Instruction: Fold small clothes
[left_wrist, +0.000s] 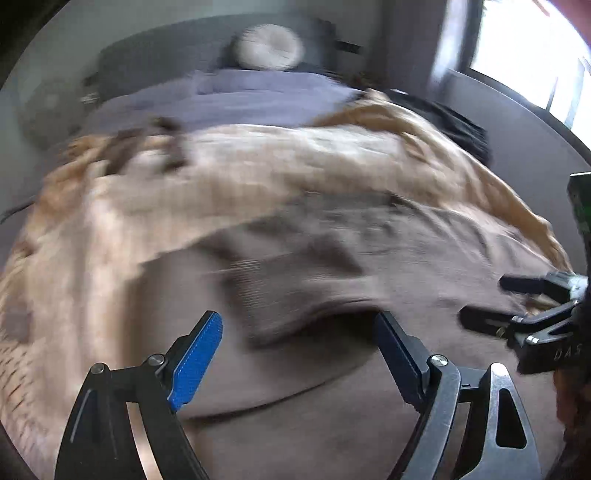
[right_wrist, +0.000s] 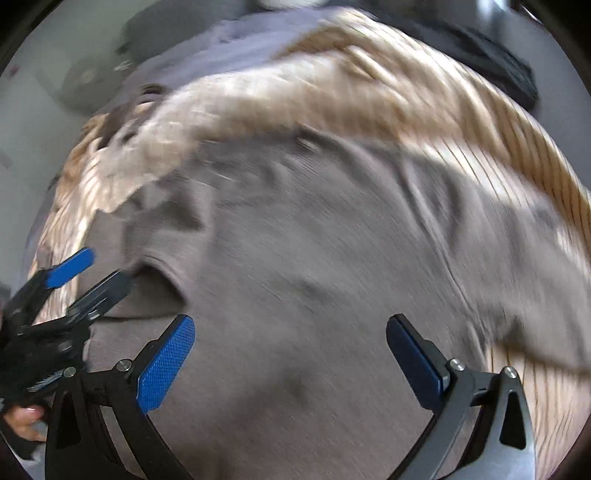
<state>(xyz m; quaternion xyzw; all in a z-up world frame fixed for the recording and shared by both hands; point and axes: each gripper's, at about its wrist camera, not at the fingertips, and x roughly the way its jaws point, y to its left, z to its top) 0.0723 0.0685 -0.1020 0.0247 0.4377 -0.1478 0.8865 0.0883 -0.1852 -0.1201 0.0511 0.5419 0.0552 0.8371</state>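
A grey-brown garment (left_wrist: 424, 251) lies spread on a tan ribbed blanket (left_wrist: 258, 158); both views are blurred. In the left wrist view my left gripper (left_wrist: 299, 321) hangs just above a raised fold of it, jaws wide open, nothing between the blue pads. My right gripper (left_wrist: 485, 301) stands open at the right edge, over the same cloth. In the right wrist view the garment (right_wrist: 314, 240) fills the middle. My right gripper (right_wrist: 291, 325) is open above it and holds nothing. My left gripper (right_wrist: 107, 266) is open at the left, beside a dark opening in the cloth (right_wrist: 159, 288).
The blanket covers a bed with a lavender sheet (left_wrist: 240, 99), a round white cushion (left_wrist: 267, 46) and a grey headboard. A dark garment (left_wrist: 454, 122) lies at the bed's far right edge. A bright window (left_wrist: 532, 48) is at the upper right. A hand (right_wrist: 22, 417) holds the left gripper.
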